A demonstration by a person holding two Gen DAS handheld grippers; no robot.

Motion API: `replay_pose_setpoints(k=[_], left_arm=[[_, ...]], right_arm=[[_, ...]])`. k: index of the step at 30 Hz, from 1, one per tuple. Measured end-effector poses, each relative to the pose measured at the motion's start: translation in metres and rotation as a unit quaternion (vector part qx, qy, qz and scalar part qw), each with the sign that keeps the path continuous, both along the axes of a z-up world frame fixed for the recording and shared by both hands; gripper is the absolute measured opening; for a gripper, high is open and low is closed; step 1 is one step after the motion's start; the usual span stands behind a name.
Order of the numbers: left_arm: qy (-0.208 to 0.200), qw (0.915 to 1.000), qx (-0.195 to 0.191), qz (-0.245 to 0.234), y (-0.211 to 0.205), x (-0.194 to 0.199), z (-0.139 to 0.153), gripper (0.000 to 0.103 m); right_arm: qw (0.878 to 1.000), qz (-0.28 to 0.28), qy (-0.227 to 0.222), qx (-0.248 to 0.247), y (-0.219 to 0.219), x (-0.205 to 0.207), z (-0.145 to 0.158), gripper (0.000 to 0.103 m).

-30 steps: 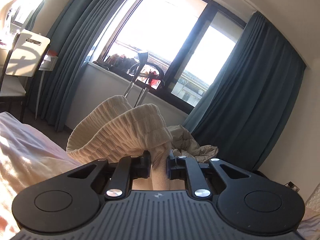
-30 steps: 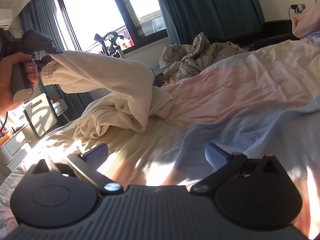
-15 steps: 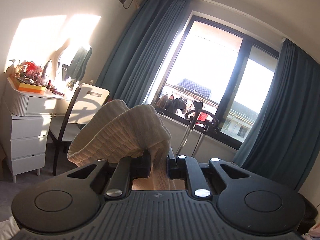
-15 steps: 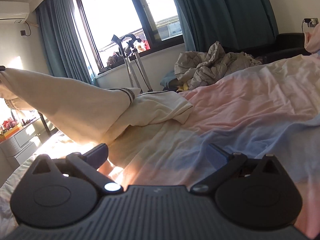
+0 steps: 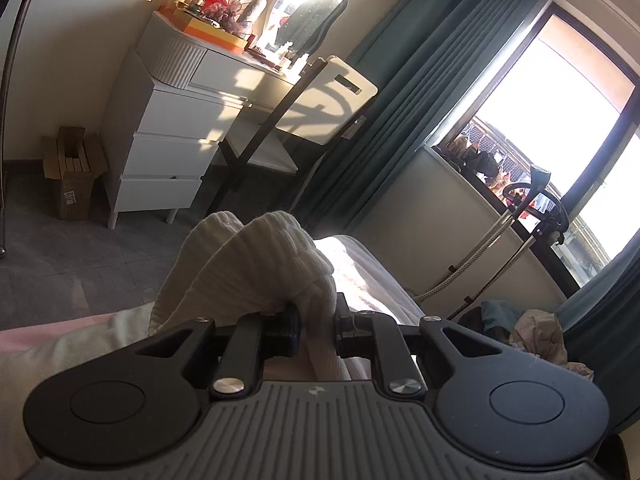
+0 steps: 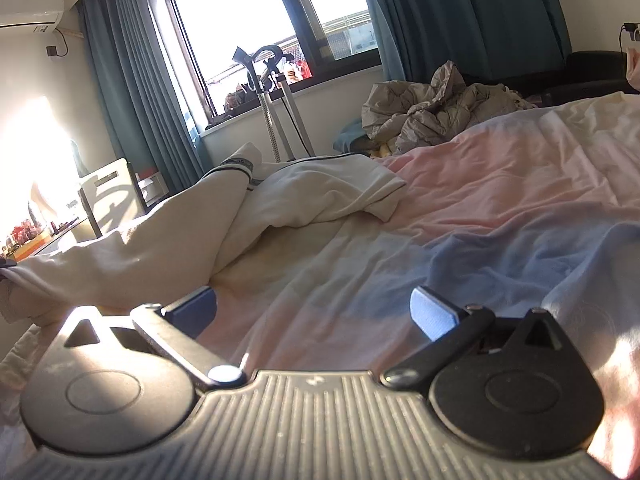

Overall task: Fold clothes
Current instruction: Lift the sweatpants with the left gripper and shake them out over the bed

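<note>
my left gripper (image 5: 317, 330) is clamped on the ribbed cream cuff (image 5: 256, 268); my right gripper (image 6: 316, 308) hangs with jaws spread wide, holding nothing

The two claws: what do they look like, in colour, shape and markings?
Both the left claw and the right claw have a grey ribbed body with a small logo, two round black discs, black link arms with silver screws and blue fingers. No cables or sleeves show.

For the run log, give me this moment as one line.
left tongs: shut on cream garment cuff | right tongs: open, over bedsheet | garment body: unfolded
</note>
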State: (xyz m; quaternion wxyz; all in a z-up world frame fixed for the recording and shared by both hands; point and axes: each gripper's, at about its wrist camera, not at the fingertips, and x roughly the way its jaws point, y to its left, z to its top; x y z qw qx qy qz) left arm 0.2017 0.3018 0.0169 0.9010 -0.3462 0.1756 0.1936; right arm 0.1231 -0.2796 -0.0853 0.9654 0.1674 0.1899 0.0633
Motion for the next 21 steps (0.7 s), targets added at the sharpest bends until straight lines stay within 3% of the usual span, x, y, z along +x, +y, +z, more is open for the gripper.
replay_pose_setpoints(k=[3, 6, 8, 10, 11, 13, 15, 21], left_arm=[[0.003, 0.9998, 0.009, -0.017, 0.001, -0.007, -0.003, 0.020], [0.019, 0.9988, 0.019, -0.040, -0.002, -0.015, 0.000, 0.032], [0.033, 0.9966, 0.040, -0.064, -0.010, -0.026, 0.002, 0.054], [0.041, 0.9931, 0.074, -0.080, -0.024, -0.040, 0.006, 0.069], [0.046, 0.9904, 0.096, -0.088, -0.032, -0.048, 0.008, 0.079], [0.042, 0.9810, 0.161, -0.099, -0.061, -0.070, 0.016, 0.087], [0.035, 0.9703, 0.206, -0.123, -0.089, -0.086, 0.026, 0.088], [-0.017, 0.9440, 0.265, -0.196, -0.178, -0.117, 0.047, 0.090]], right_arm=[[1.000, 0.006, -0.010, -0.014, 0.007, 0.000, 0.001, 0.103], [0.999, 0.013, -0.021, -0.031, 0.014, -0.004, 0.006, 0.103], [0.999, 0.016, -0.029, -0.036, 0.016, -0.008, 0.010, 0.103], [0.999, 0.020, -0.036, -0.035, 0.017, -0.012, 0.015, 0.103], [0.998, 0.021, -0.040, -0.034, 0.017, -0.015, 0.018, 0.103], [0.998, 0.022, -0.049, -0.032, 0.017, -0.020, 0.024, 0.103], [0.998, 0.024, -0.058, -0.026, 0.017, -0.026, 0.030, 0.103], [0.996, 0.026, -0.081, -0.014, 0.013, -0.044, 0.048, 0.103]])
